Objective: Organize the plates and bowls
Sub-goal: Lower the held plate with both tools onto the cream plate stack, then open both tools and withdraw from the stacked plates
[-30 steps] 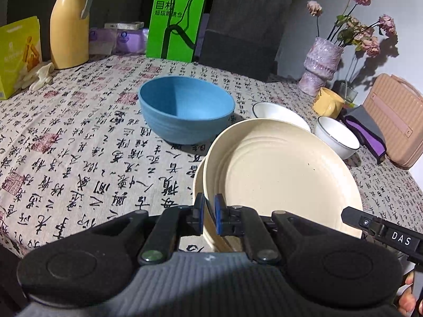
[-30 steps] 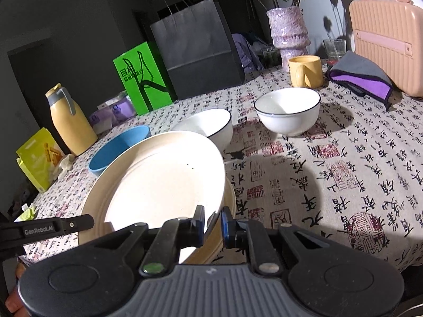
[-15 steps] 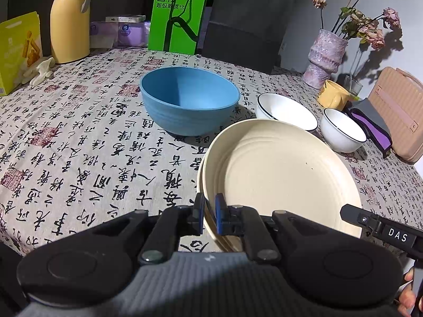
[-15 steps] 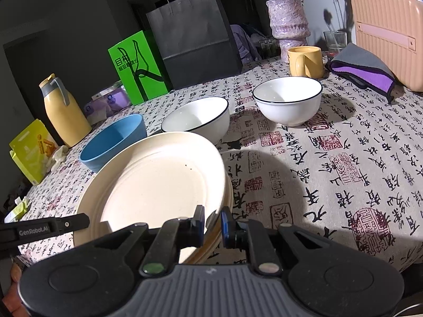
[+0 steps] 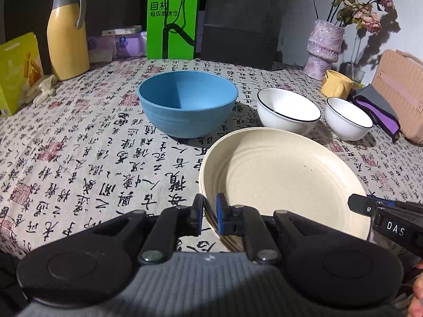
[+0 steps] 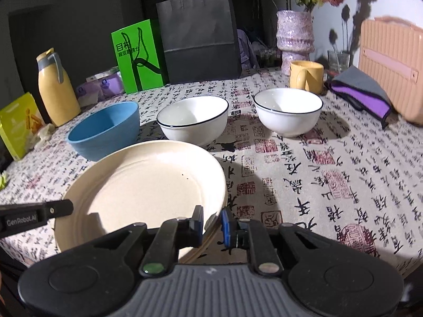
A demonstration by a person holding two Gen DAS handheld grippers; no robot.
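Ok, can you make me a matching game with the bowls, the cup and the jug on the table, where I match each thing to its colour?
Things:
1. big bowl
2. cup
3. bowl beside the cup
4. stack of plates

Colours or states:
A. white with a dark rim
B. cream, gripped at the rim by both hand-held grippers
C. blue
D. yellow, with a handle

Right pairs: 1-C, 2-D, 3-A, 4-B
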